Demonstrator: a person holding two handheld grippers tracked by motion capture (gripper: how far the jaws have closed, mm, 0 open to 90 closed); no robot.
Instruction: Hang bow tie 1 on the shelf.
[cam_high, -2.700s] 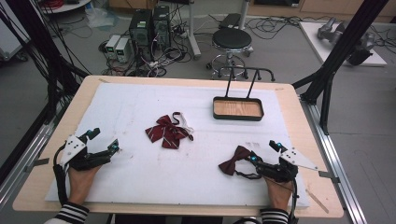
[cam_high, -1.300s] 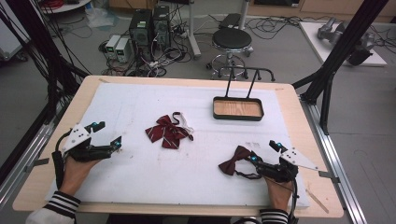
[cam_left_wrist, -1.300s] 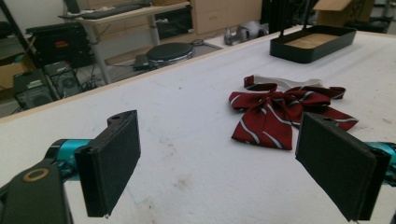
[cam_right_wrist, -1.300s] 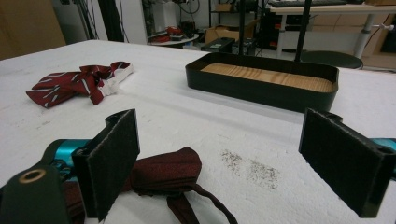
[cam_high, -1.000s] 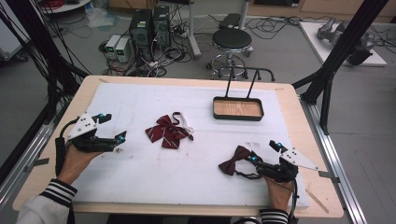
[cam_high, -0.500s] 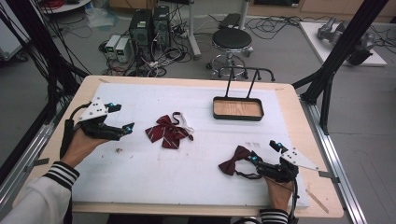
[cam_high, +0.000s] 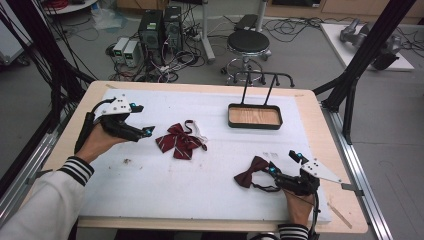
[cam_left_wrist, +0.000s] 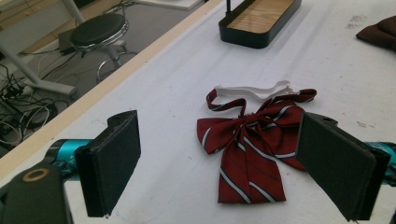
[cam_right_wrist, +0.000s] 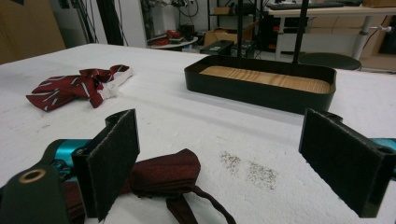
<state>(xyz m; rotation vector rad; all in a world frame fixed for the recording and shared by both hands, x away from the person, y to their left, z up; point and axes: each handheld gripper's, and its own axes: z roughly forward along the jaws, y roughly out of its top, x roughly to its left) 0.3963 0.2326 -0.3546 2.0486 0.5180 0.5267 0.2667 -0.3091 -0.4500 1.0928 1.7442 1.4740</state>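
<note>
In the left gripper view, the plain dark maroon fabric bow tie (cam_left_wrist: 380, 33) is cut off by the right edge. The striped red fabric bow tie (cam_left_wrist: 252, 144) passes partly behind a jaw. In the right gripper view, the plain tie (cam_right_wrist: 163, 179) lies partly hidden behind the near jaw.

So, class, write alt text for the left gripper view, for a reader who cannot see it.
The left gripper, its two black jaws wide open, points at a red striped bow tie with a white strap, lying flat on the white table cover. Beyond it stands a black tray with a wooden floor, and a dark maroon bow tie shows at the upper right edge.
</note>
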